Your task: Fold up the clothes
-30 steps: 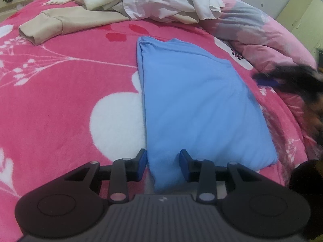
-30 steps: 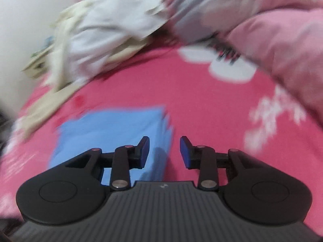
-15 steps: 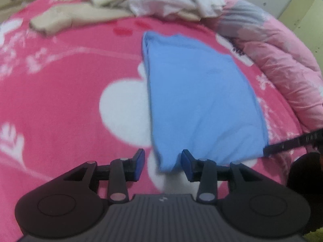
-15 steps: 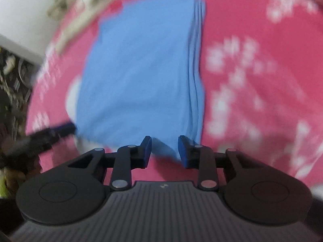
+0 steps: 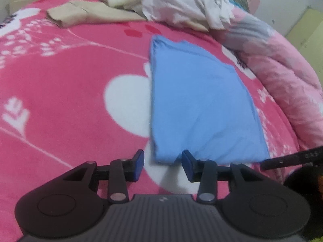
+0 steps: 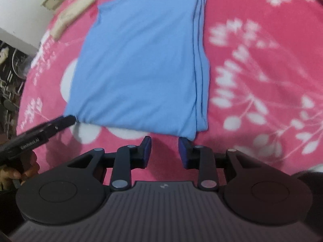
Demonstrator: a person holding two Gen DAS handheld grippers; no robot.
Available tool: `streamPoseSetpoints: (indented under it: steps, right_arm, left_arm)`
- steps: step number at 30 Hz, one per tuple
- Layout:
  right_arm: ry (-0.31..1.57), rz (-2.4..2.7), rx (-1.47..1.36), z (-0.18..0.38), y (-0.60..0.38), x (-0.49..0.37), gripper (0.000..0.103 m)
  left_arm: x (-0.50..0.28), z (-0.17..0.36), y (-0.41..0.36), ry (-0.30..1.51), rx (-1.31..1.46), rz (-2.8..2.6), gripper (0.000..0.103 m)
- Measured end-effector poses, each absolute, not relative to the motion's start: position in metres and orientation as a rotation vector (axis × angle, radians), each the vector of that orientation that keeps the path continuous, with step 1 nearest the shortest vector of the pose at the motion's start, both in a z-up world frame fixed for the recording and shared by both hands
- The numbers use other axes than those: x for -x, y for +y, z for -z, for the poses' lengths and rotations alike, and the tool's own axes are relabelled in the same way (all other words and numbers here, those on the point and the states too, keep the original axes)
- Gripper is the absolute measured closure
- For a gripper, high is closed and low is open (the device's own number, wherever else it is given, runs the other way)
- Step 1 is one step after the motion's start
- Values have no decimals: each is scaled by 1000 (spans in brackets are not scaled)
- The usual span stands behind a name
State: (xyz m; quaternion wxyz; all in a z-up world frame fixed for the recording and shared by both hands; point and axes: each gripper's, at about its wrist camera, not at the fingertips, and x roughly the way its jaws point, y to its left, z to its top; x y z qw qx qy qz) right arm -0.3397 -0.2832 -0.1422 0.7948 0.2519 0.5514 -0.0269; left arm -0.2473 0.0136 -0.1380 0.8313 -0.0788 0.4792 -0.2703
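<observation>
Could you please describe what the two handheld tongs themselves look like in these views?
Both match. The left tongs and right tongs have a grey ribbed body with a small logo, two round black discs at the sides, black link arms with silver rivets, and dark blue pads. Seen from outside, the left unit carries small white lettering, too blurred to read.

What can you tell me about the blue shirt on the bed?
The blue shirt is light blue, soft-looking cloth, folded into a long flat rectangle. It lies on the pink flowered blanket. In the right wrist view, stacked layer edges show along its right side. The left gripper and the right gripper sit at its two near corners with jaws open. Neither squeezes the cloth yet. The rumpled pale clothes lie apart from it, farther up the bed.
</observation>
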Motion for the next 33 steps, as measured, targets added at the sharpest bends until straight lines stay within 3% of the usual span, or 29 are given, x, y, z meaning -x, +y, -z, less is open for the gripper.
streamPoseSetpoints:
  steps: [6,10,21,33]
  right_arm:
    - [985,94,-572,103,-311,339,53]
    - [895,106,-705,107,-337,321,44]
    - [854,44,-1036,198,-395,246,43]
    - [737,-88,-1058,214,-414,167,44]
  left_arm:
    - [227,117,32,961,292,556,56]
    - [204,114,28,950,338,569,56]
    - [134,164,-16,998,341,677,57]
    - [39,196,-48,1035,531,767,64]
